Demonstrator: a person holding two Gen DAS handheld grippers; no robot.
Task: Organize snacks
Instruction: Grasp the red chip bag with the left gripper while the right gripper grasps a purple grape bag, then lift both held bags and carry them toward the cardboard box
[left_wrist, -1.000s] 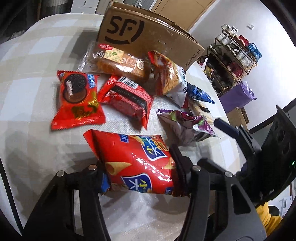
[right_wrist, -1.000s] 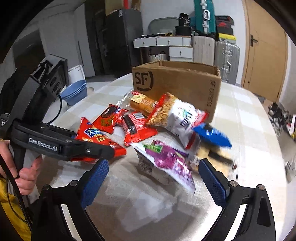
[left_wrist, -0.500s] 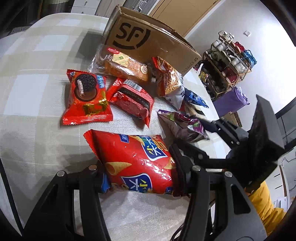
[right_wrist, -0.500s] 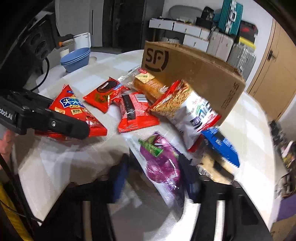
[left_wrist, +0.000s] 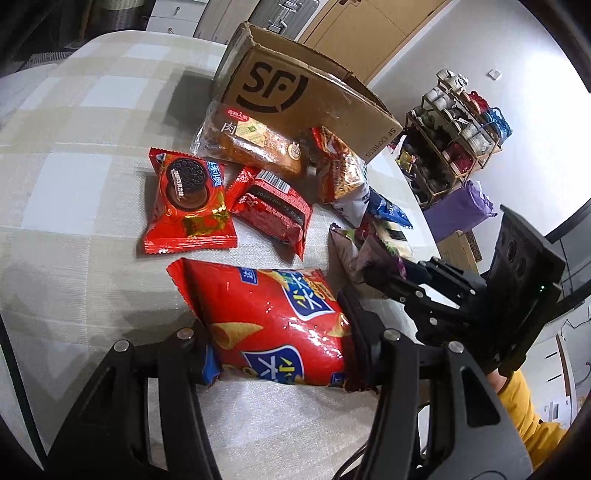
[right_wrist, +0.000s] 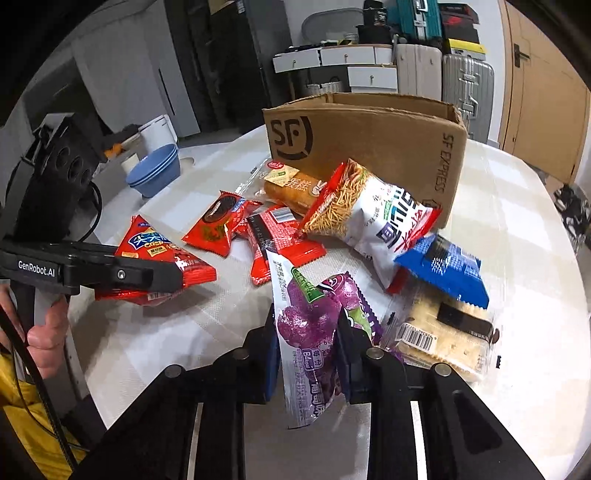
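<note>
1. Gripping stage: left gripper (left_wrist: 277, 354) clamps the red chip bag (left_wrist: 273, 317) near the table (left_wrist: 55, 184) edge; right gripper (right_wrist: 306, 354) pinches the purple packet (right_wrist: 310, 325).
2. Next move, judged: lift both and carry them over to the open cardboard box (right_wrist: 369, 136) at the far side.

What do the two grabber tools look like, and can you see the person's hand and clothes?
Both are black, with flat, angular arms joined by silver bolts. The left gripper has blue finger pads, and its body reads GenRobot.AI in white. A black cable hangs from it. The right gripper also has blue pads. Its boxy back end has round holes and a tiny green light. A bare hand and yellow sleeves show.
</note>
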